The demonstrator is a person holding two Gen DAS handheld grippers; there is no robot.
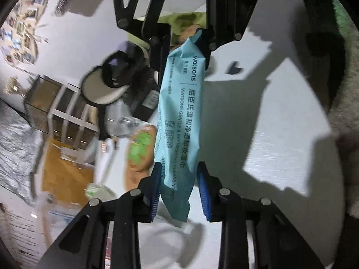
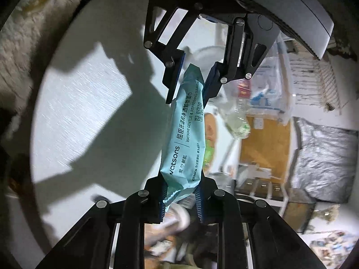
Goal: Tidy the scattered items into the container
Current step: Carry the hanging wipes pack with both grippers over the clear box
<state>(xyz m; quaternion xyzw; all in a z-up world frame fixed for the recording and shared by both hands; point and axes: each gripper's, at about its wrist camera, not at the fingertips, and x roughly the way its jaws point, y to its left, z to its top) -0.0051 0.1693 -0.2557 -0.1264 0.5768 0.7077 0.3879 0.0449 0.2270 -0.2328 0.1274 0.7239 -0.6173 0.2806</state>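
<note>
Your left gripper (image 1: 179, 190) clamped on one end of the light-blue wipes packet (image 1: 179, 121), your right gripper (image 2: 180, 198) clamped on the other end, packet stretched between them mid-frame above the white table (image 1: 269, 134), clutter at left.

The pale blue wipes packet (image 1: 179, 121) between my jaws carries the brand "watsons" in dark letters, then a line of Chinese characters and, in English, "WATSONS GENTLE & REFRESHING CLEANSING". In my right wrist view the same packet also bears small date and lot lines, too fine to read.
</note>
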